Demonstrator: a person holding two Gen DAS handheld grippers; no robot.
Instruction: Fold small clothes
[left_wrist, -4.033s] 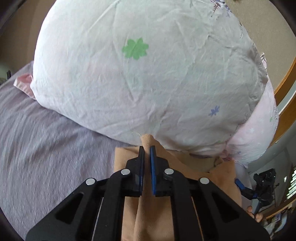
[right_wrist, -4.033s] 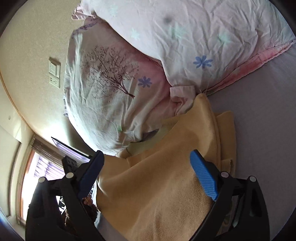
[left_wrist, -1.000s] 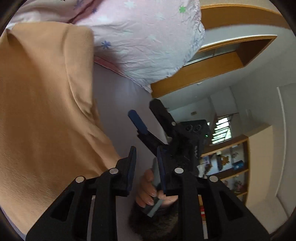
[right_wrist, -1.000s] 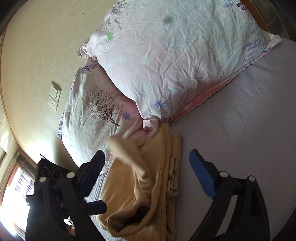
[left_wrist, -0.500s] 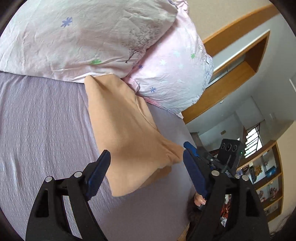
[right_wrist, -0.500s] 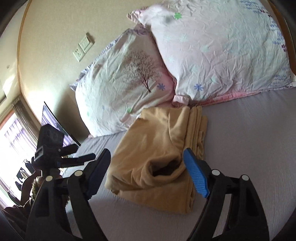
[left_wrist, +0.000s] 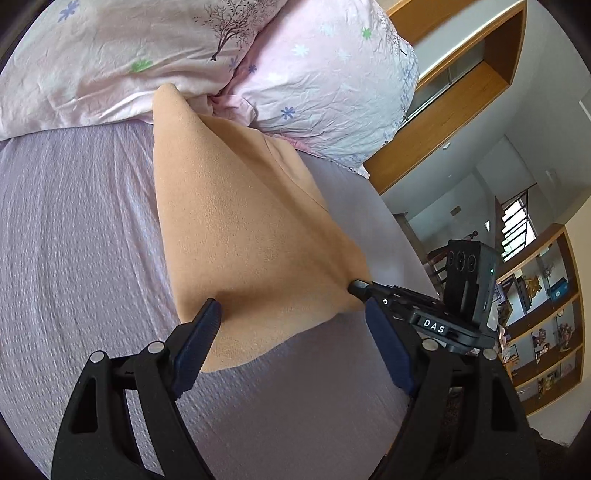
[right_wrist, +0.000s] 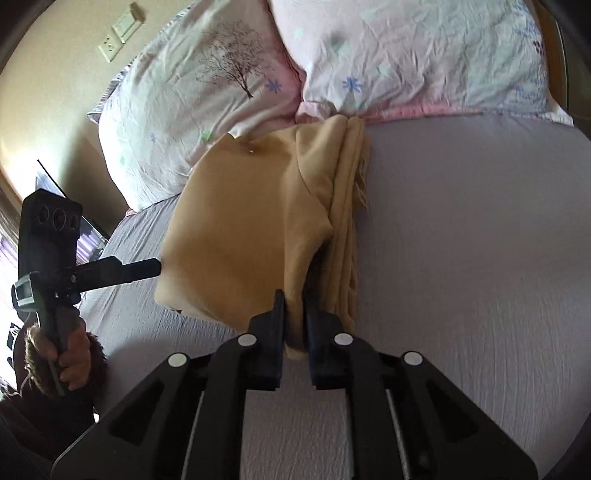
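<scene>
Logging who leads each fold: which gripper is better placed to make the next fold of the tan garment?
Right. The right gripper is shut on the garment's near edge, ready to carry it over. The left gripper is open, holding nothing.

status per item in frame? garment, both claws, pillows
tan garment: partly folded, lying on the bed, far edge against the pillows
right claw: shut on the garment's near corner
left claw: open, holding nothing
pillows: two, wrinkled, side by side

The right gripper (right_wrist: 294, 314) has its jaws clamped on the near edge of the tan garment (right_wrist: 251, 221) lying on the bed (right_wrist: 461, 240).
</scene>
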